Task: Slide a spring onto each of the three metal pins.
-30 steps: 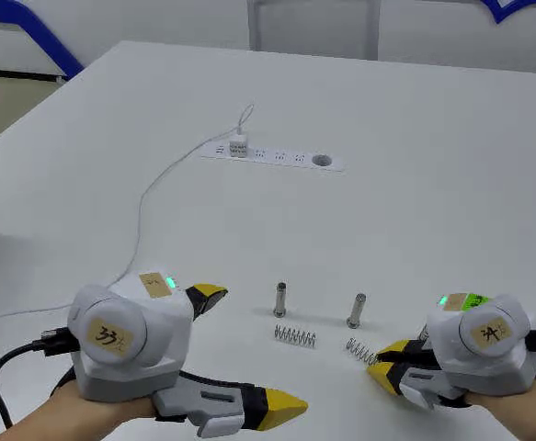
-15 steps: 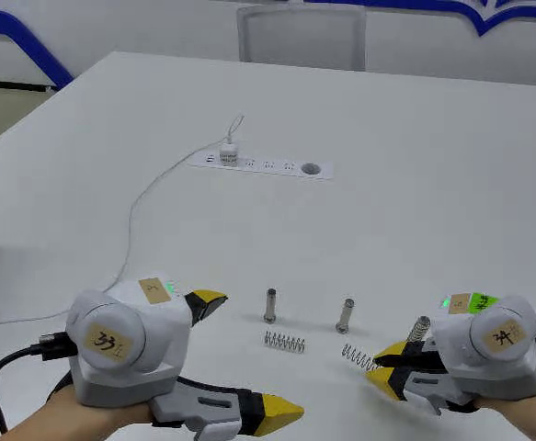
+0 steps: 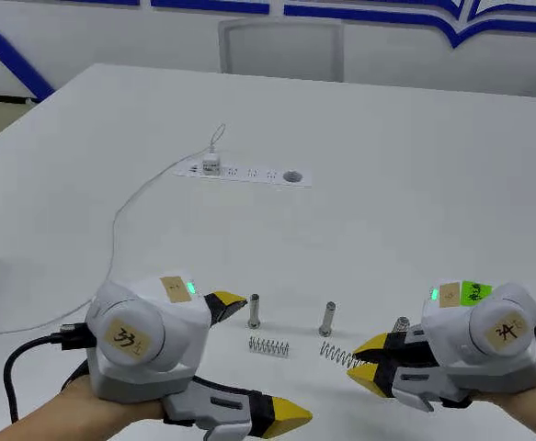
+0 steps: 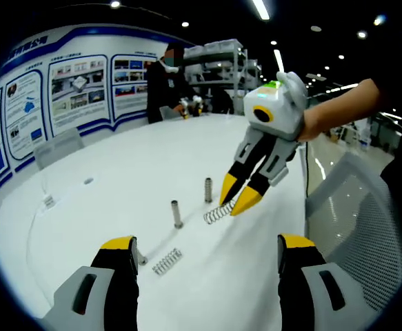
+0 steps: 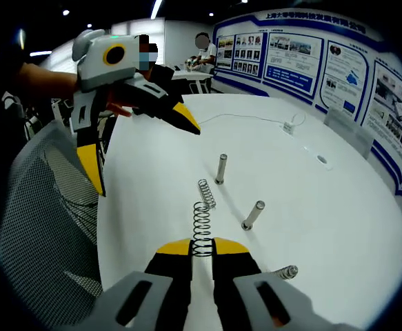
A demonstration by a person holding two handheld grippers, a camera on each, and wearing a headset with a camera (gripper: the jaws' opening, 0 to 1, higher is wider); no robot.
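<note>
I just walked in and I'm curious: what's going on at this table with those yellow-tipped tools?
A person is working with a two-jaw gripper in each hand. The right gripper has its jaws shut on the end of one spring on the white table. The left gripper hovers nearby with its jaws open. A second spring lies loose, and the three metal pins are bare, with no spring on any yet.

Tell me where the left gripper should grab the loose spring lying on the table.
Pinch the loose spring at one end, jaws across the coils, coming from above: it lies flat on its side, and an end grip likely leaves its other end free for a pin. The left gripper is open.
</note>
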